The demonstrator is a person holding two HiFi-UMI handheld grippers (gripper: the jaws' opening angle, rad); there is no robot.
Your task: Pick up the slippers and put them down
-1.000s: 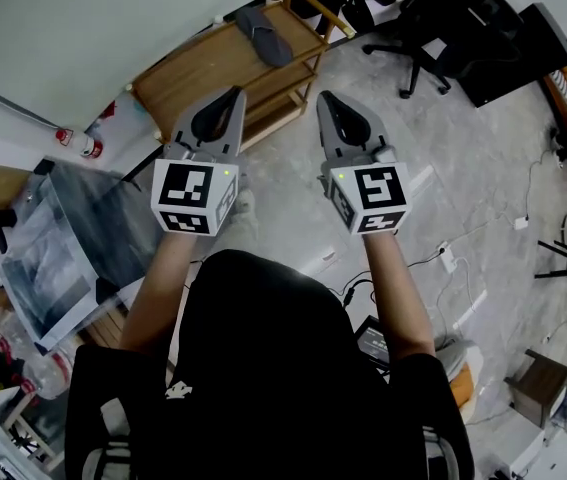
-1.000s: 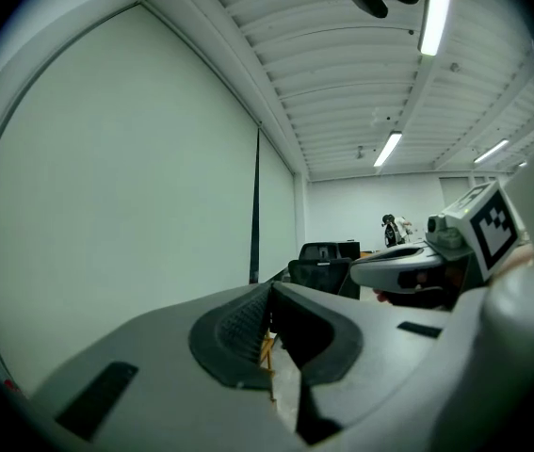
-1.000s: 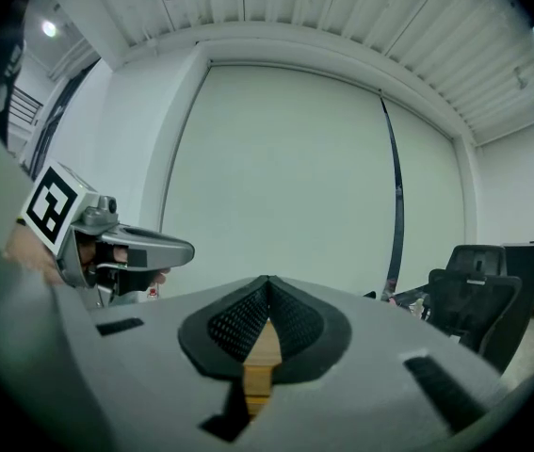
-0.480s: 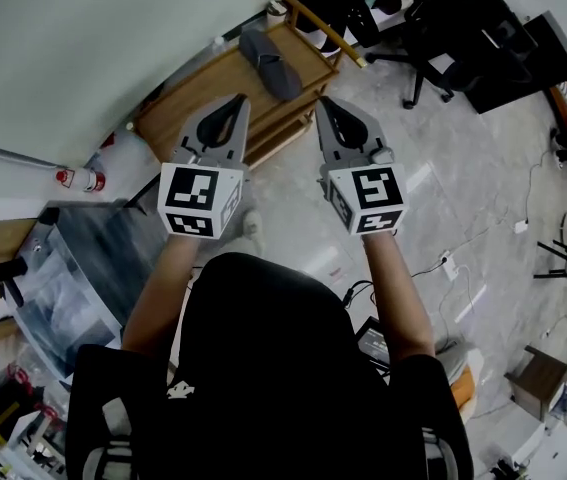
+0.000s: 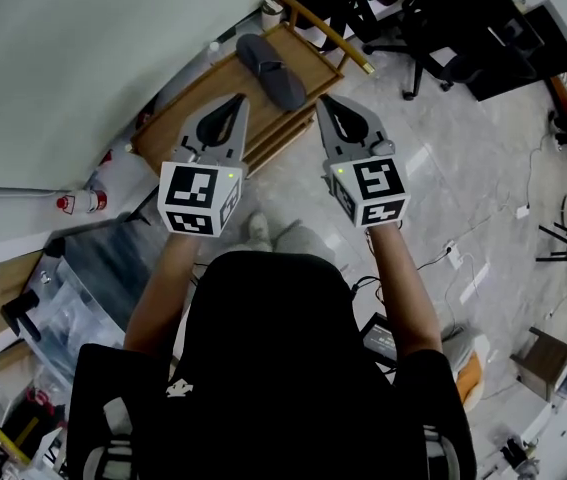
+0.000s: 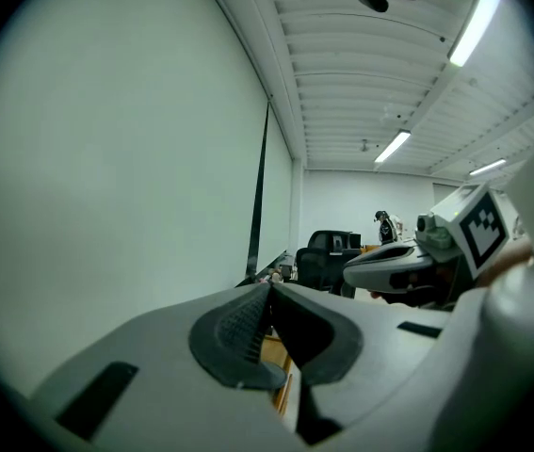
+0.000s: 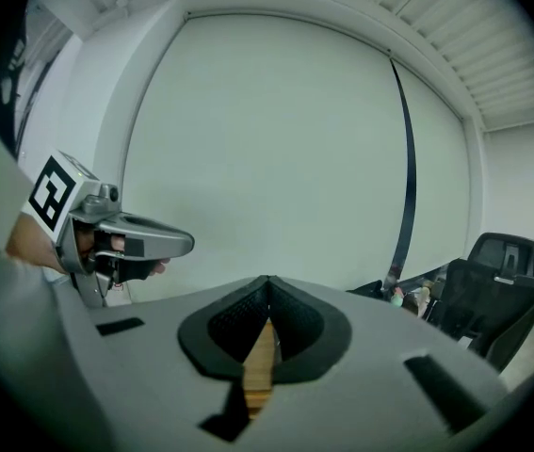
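Note:
Dark grey slippers (image 5: 271, 68) lie on the top board of a low wooden rack (image 5: 203, 93) by the white wall, in the head view. My left gripper (image 5: 238, 100) is held out in front of me, its tips short of the rack's front edge, jaws shut with nothing between them. My right gripper (image 5: 325, 101) points the same way beside it, just right of the slippers and short of them, also shut and empty. In the left gripper view the jaw tips (image 6: 268, 285) meet; the right gripper (image 6: 408, 266) shows beside them. The right gripper view shows closed tips (image 7: 268, 281) and the left gripper (image 7: 130, 243).
Black office chairs (image 5: 433, 28) stand at the far right. A red-capped bottle (image 5: 81, 203) and a plastic-covered box (image 5: 93, 278) sit at the left. Cables and a power strip (image 5: 453, 258) lie on the marble floor. A wooden chair frame (image 5: 323, 28) stands just past the rack.
Both grippers have moved forward together toward the rack; the rack and slippers now sit closer in the head view. Both stay shut.

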